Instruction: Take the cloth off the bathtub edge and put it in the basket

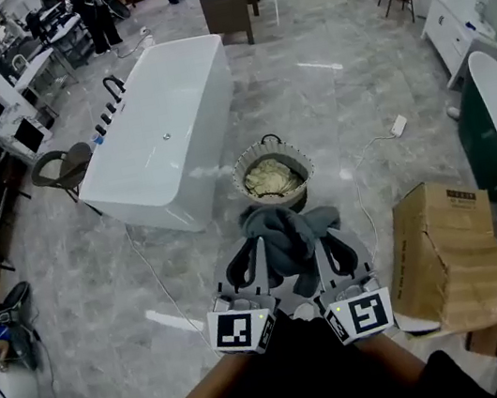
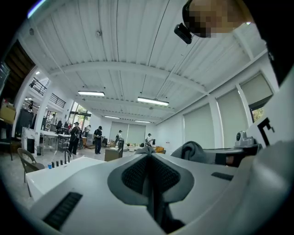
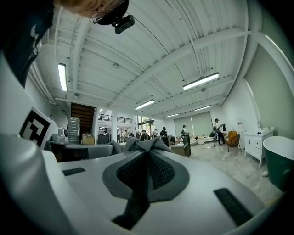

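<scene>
A dark grey cloth [image 1: 285, 232] hangs bunched between my two grippers, held up in the air just in front of the basket. My left gripper [image 1: 254, 251] is shut on its left part, and a grey fold [image 2: 146, 148] pokes out at the jaw tips. My right gripper [image 1: 322, 249] is shut on its right part, with cloth folds [image 3: 138, 144] standing up past the closed jaws. The round woven basket [image 1: 246, 159] stands on the floor beyond the cloth, with a cream cloth [image 1: 272, 180] inside it. The white bathtub [image 1: 160, 128] lies to the basket's left.
Cardboard boxes [image 1: 449, 253] stand close on the right, with a dark green tub [image 1: 494, 131] behind them. A chair [image 1: 62, 169] sits left of the bathtub. A white cable [image 1: 368, 148] runs over the marble floor. A dark cabinet [image 1: 226, 2] and people are at the far end.
</scene>
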Tool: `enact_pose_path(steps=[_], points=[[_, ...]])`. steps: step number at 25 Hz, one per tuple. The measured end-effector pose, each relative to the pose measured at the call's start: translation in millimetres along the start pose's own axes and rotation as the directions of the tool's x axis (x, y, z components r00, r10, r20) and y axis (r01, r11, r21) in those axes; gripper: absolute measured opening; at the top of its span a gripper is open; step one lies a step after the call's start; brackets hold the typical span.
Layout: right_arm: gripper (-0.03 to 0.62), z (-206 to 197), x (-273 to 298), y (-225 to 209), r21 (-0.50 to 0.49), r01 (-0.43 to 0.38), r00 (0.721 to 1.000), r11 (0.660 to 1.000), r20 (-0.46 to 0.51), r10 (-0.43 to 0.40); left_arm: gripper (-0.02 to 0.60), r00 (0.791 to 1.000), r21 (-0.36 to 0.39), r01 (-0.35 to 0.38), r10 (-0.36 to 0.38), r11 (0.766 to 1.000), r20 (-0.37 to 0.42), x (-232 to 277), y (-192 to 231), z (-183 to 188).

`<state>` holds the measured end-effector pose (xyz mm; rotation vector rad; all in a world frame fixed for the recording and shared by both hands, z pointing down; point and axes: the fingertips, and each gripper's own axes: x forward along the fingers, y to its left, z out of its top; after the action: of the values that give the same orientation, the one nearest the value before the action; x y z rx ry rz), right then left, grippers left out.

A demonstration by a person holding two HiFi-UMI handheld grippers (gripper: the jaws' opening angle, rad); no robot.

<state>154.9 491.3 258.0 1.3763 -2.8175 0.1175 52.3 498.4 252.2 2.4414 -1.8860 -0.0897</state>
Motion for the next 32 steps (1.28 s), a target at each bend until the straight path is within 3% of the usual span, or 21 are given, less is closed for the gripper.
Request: enact_pose_path(steps=[8, 16, 23, 29, 32], points=[[0.038, -11, 7, -11, 0.006, 0.013, 1.000, 1.000, -0.028, -0.013, 0.028, 0.999, 0.001, -0.011, 0.011, 1.000, -0.031, 10, 14, -7], [0.038, -6, 30, -34, -0.002, 0.056, 0.998, 0.998, -0.036, -0.056, 0.028, 0.999, -0.009, 0.028, -0.028, 1.000, -0.019, 44, 26, -3], [0.038, -14, 70, -67, 0.005, 0.114, 0.991, 0.993, -0.066, -0.114, 0.028, 0.997, -0.042, 0.071, -0.072, 0.997, -0.039, 101, 44, -13], [0.038, -15, 117, -95, 0.004, 0.172, 0.983, 0.985, -0.070, -0.171, 0.028, 0.993, -0.069, 0.117, -0.118, 0.991, -0.010, 147, 68, -14], [0.037, -19, 149, -107, -0.012, 0.189, 0.978, 0.982, -0.089, -0.190, 0.028, 0.989, -0.116, 0.136, -0.141, 0.984, -0.033, 175, 83, -19]])
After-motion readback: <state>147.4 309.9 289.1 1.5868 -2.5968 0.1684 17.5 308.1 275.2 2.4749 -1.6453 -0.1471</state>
